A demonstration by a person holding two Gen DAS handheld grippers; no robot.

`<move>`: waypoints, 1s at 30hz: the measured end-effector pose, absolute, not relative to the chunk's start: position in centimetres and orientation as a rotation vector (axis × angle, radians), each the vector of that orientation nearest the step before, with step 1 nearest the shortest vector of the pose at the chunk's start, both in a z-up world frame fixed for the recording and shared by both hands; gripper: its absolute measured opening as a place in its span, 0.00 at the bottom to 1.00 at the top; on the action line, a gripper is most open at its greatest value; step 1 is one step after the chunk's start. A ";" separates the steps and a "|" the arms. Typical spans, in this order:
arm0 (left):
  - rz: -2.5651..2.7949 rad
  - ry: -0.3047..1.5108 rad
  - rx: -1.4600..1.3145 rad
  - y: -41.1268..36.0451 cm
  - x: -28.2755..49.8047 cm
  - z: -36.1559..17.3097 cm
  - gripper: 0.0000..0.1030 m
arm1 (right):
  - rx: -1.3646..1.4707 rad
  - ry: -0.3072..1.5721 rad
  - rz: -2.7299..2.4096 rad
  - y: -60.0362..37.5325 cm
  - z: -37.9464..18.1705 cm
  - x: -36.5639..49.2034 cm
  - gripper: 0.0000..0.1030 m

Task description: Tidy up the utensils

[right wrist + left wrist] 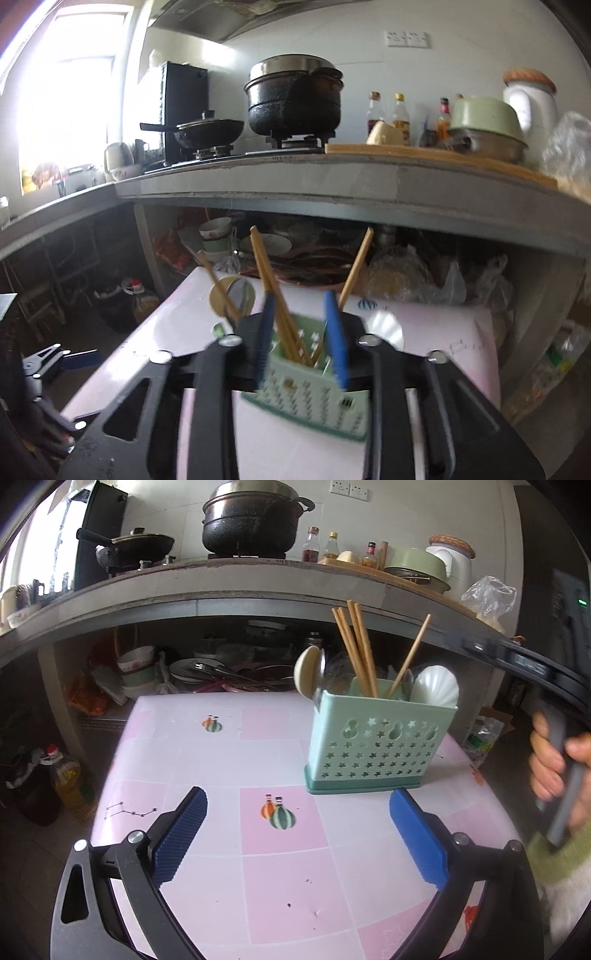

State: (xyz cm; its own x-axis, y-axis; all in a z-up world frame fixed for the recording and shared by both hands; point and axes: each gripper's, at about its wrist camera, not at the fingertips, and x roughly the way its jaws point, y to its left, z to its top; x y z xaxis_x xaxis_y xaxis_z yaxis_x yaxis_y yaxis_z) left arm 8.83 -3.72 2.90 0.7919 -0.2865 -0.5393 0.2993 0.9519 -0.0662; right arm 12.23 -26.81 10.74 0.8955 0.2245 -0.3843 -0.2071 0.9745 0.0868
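Note:
A mint-green utensil holder with star holes stands on the pink checked table, right of the middle. In it stand several wooden chopsticks, a round spoon and a white shell-shaped spoon. My left gripper is wide open over bare table in front of the holder, with nothing between its pads. My right gripper hovers just above the holder, jaws partly apart. The chopstick bundle rises between the blue pads, close to the left one, not pinched. A hand holds the right gripper's handle.
Behind the table runs a grey counter with a black pot, a wok and bottles. Dishes crowd the shelf below it. An oil bottle stands on the floor left of the table.

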 end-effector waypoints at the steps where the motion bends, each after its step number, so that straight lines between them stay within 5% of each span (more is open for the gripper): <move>1: -0.287 0.572 0.037 -3.8 8.7 3.0 0.94 | 0.060 0.418 0.210 -26.7 10.5 11.4 0.49; 7: -0.194 0.536 0.079 -3.8 7.8 3.5 0.95 | 0.057 0.574 0.048 -25.2 7.6 7.5 0.80; 13: -0.100 0.552 0.071 -3.5 8.2 4.4 0.95 | 0.002 0.686 -0.155 -24.6 4.9 6.1 0.91; 30: 0.064 0.594 0.061 -2.2 9.0 5.0 0.94 | 0.004 0.661 -0.256 -24.1 5.5 5.4 0.92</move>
State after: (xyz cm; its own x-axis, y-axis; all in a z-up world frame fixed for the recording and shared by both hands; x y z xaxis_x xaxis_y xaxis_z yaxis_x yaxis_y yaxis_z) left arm 9.00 -2.22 5.01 0.8270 0.0780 -0.5567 -0.0427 0.9962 0.0761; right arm 5.39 -24.07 5.48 0.7591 -0.2341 -0.6075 0.2366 0.9685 -0.0776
